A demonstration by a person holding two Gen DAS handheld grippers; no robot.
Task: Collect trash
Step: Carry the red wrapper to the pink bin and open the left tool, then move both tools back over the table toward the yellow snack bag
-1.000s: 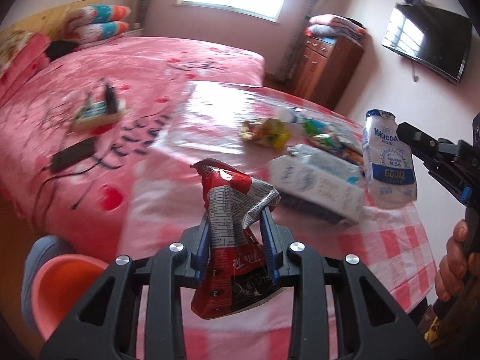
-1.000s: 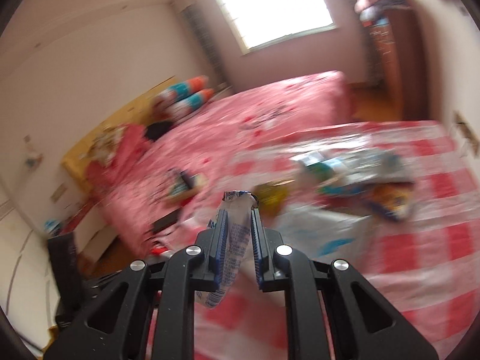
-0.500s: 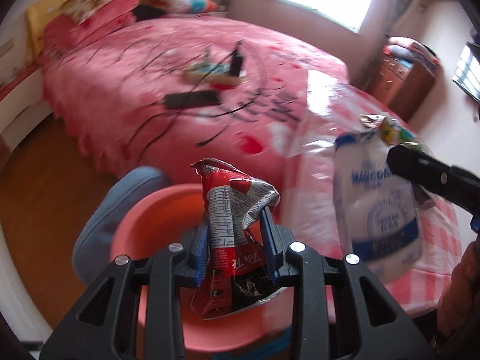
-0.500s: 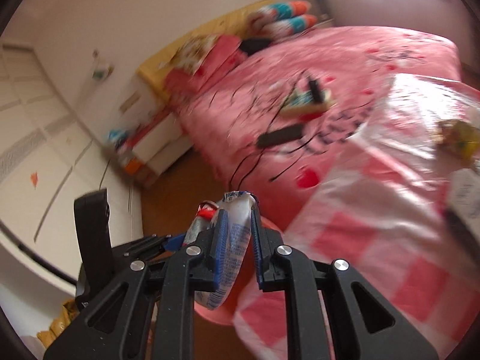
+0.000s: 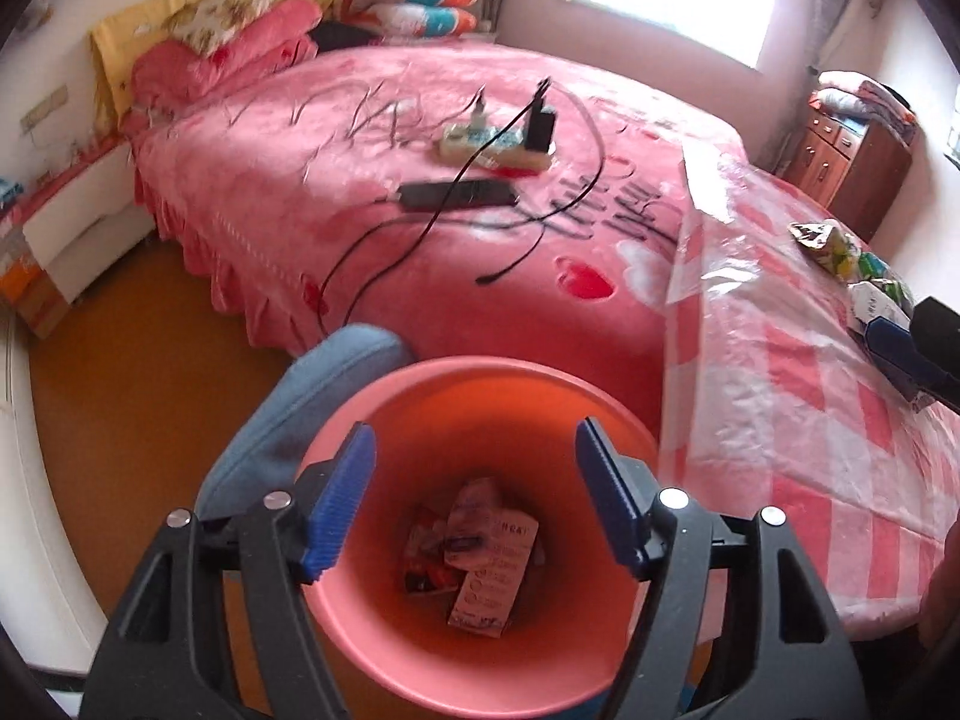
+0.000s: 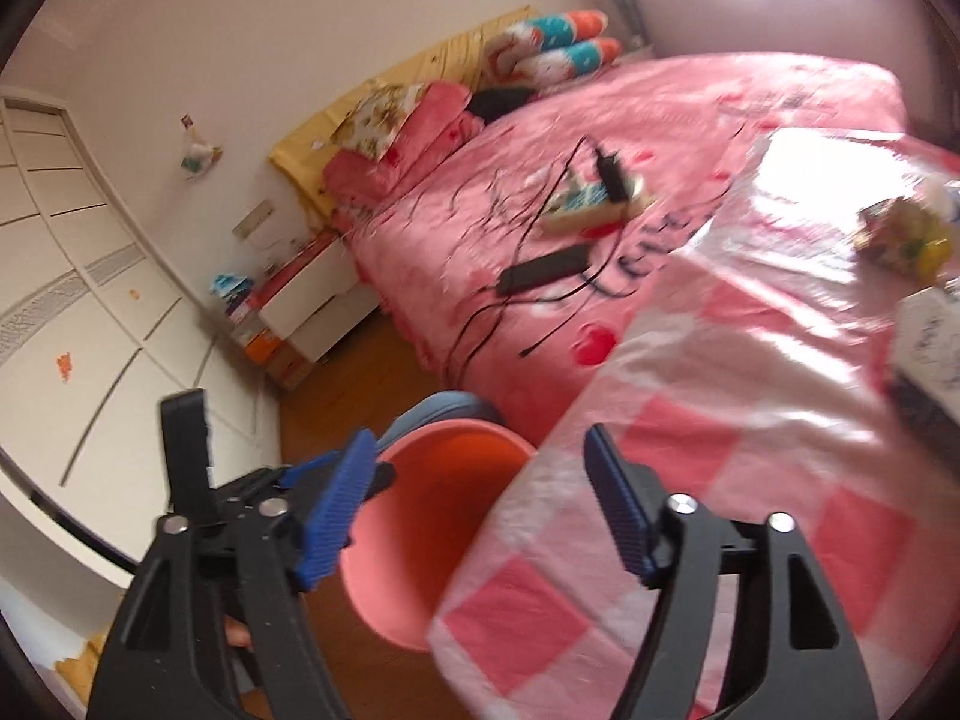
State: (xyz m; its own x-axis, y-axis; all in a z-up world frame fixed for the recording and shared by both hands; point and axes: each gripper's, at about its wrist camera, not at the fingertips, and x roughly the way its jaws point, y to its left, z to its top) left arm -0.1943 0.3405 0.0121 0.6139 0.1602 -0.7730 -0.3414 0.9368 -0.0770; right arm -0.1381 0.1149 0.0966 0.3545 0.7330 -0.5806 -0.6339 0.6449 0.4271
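A salmon-pink bin stands on the floor by the table's edge, with a red wrapper and pale packets at its bottom. My left gripper hangs right over the bin's mouth; its jaws are opening with nothing between them. My right gripper is above the bin and the table's edge, its jaws also opening and empty. One of its fingers shows at the right of the left wrist view. A yellow wrapper and a white packet lie on the checked table.
A pink bed behind the bin carries a power strip, a black adapter and loose cables. A blue-grey seat touches the bin's left side. A wooden cabinet stands far right and a white nightstand far left.
Both grippers swung from the table over to the bin and their jaws parted. The red wrapper and the white pouch are out of the jaws, and wrappers lie in the bin.
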